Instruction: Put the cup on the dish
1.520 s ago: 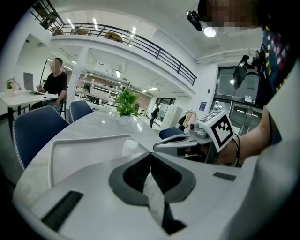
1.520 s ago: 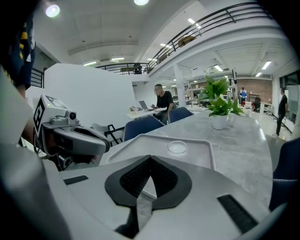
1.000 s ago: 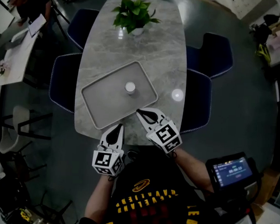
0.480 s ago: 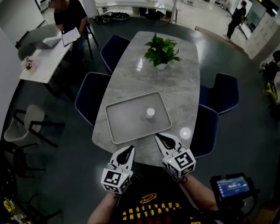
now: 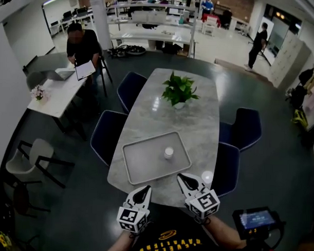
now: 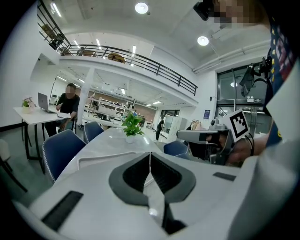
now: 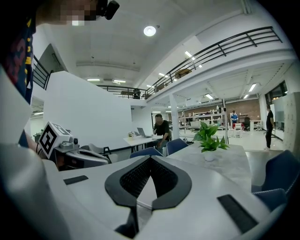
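Cup: small, white and upright, standing inside the grey rectangular tray, toward its right side, on the marble table. A pale round patch lies on the table just off the tray's near right corner; I cannot tell whether it is a small dish or a lamp's glare. Risks, as I judge them: the cup looks light and narrow, so a reach made with the jaws together would push it along the tray or tip it rather than take it; the tray's raised rim could catch a low approach; and if the patch is the dish meant, a hasty carry over the rim could knock the cup's base. My left gripper is fully closed, its pads meeting along one line with nothing between them. My right gripper is closed the same way and equally empty, near the pale patch. Both are at the table's near edge, close to my body and well apart from the cup, touching nothing that I can see.
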`<state>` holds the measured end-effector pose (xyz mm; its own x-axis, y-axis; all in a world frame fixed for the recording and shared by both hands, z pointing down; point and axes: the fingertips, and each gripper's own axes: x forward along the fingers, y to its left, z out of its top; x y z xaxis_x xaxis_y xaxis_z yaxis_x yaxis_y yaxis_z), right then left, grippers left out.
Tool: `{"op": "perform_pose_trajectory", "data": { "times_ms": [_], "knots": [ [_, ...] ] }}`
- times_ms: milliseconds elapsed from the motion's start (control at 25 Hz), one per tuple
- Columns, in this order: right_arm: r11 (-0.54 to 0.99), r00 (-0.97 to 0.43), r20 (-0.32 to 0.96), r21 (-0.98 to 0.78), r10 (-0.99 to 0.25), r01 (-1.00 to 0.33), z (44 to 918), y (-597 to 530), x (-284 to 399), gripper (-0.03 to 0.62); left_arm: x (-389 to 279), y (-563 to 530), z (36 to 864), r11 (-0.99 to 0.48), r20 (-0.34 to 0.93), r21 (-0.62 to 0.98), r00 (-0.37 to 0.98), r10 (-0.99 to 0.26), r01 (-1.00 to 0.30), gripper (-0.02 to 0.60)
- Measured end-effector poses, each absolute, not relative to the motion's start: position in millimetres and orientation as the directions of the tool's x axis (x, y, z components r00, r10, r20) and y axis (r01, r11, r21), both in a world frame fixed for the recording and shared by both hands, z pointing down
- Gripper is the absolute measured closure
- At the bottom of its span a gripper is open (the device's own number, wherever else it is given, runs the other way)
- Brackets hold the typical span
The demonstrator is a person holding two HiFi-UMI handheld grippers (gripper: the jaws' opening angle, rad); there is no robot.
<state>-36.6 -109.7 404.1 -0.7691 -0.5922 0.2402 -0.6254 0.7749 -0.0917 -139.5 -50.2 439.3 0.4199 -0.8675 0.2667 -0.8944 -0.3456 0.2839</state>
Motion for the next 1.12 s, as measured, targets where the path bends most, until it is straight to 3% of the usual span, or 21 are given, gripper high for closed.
{"op": "perform_pose_trajectory", "data": {
  "times_ms": [1120],
  "knots": [
    [0.732,-0.738,0.107,-0.097,-0.666,-0.674,357.9,-125.3,-17.9,0.588,-151.1,-66.9,424.3,-0.366,0.241,0.278,0.434,-0.868,-0.888,0.574]
  ]
}}
